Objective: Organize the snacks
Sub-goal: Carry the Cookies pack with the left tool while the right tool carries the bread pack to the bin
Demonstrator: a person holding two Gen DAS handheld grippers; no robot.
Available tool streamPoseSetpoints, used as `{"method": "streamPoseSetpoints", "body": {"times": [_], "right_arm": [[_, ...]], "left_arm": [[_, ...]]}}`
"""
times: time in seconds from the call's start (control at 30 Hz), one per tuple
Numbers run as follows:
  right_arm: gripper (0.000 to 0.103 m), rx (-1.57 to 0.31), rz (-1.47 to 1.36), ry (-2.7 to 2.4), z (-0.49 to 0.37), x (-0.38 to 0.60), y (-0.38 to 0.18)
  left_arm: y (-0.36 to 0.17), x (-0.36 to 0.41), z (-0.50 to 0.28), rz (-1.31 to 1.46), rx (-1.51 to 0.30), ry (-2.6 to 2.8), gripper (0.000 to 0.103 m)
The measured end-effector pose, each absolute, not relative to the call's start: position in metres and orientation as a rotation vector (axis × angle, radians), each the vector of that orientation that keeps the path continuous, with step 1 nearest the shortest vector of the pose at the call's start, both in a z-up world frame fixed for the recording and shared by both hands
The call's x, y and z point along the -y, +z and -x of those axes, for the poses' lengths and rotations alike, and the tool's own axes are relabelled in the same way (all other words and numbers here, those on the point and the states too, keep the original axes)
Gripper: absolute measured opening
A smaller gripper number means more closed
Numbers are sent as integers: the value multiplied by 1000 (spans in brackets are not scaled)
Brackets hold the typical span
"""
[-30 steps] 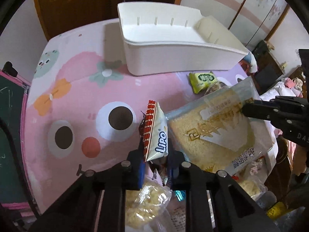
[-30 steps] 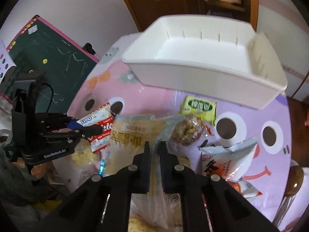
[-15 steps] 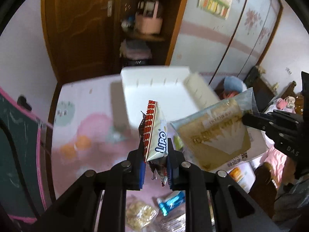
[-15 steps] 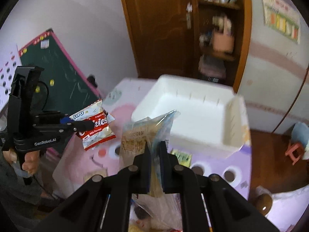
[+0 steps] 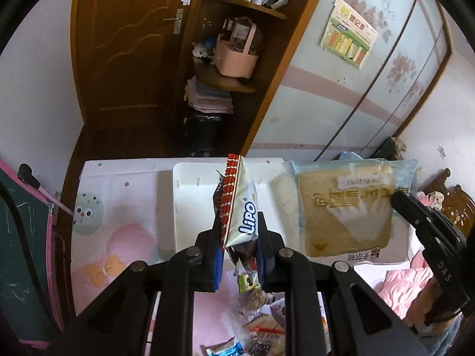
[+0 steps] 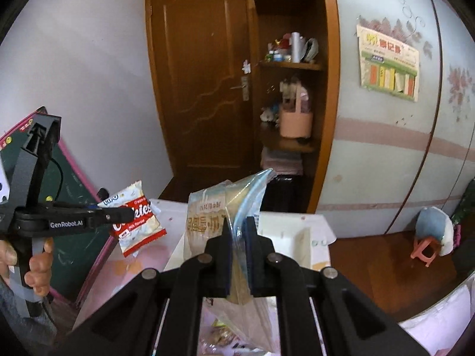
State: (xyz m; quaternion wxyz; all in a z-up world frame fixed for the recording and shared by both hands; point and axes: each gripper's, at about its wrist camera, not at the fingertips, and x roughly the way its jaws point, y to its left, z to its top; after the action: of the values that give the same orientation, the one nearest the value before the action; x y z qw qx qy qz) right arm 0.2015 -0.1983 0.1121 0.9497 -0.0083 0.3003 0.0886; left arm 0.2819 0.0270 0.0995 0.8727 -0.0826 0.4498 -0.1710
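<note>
Nearest to me, my left gripper (image 5: 239, 247) is clamped on the Lipo cookie packet (image 5: 240, 207), which stands on edge between the pads, its long axis running up and away from the fingers, red crimped seam uppermost. From the right wrist view the same packet (image 6: 135, 222) hangs out sideways from the left gripper's tip. My right gripper (image 6: 237, 252) is closed on the clear bread bag (image 6: 219, 216), pinching its plastic edge-on (the bag's flat face shows only from the left camera, where it (image 5: 344, 207) hangs broad and upright).

Further out and below both loads sits the white bin (image 5: 193, 201) on the pink table (image 5: 118, 207). Both packets are held well above it. The bin lies ahead of and beneath both grippers; I judge the left packet is the one more directly over its opening, the bread bag toward its right side, so lowering forward is what the drop needs.
</note>
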Motion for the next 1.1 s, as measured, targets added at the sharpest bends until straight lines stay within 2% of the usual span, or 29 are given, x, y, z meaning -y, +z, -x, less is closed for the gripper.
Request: {"method": "streamPoseSetpoints", "body": {"times": [0.23, 0.57, 1.0, 1.07, 1.1], "right_arm": [[7, -630, 38, 144, -223, 200, 101], [7, -703, 78, 88, -261, 193, 58], [8, -806, 40, 86, -321, 191, 5], [8, -825, 28, 88, -329, 192, -5], [9, -838, 24, 90, -333, 192, -9]], "left_arm": [[76, -9, -297, 181, -964, -371, 15], [24, 32, -330, 79, -1011, -352, 15], [-11, 56, -363, -32, -1000, -345, 16], [-18, 58, -368, -44, -996, -350, 17], [-23, 61, -370, -62, -992, -350, 21]]}}
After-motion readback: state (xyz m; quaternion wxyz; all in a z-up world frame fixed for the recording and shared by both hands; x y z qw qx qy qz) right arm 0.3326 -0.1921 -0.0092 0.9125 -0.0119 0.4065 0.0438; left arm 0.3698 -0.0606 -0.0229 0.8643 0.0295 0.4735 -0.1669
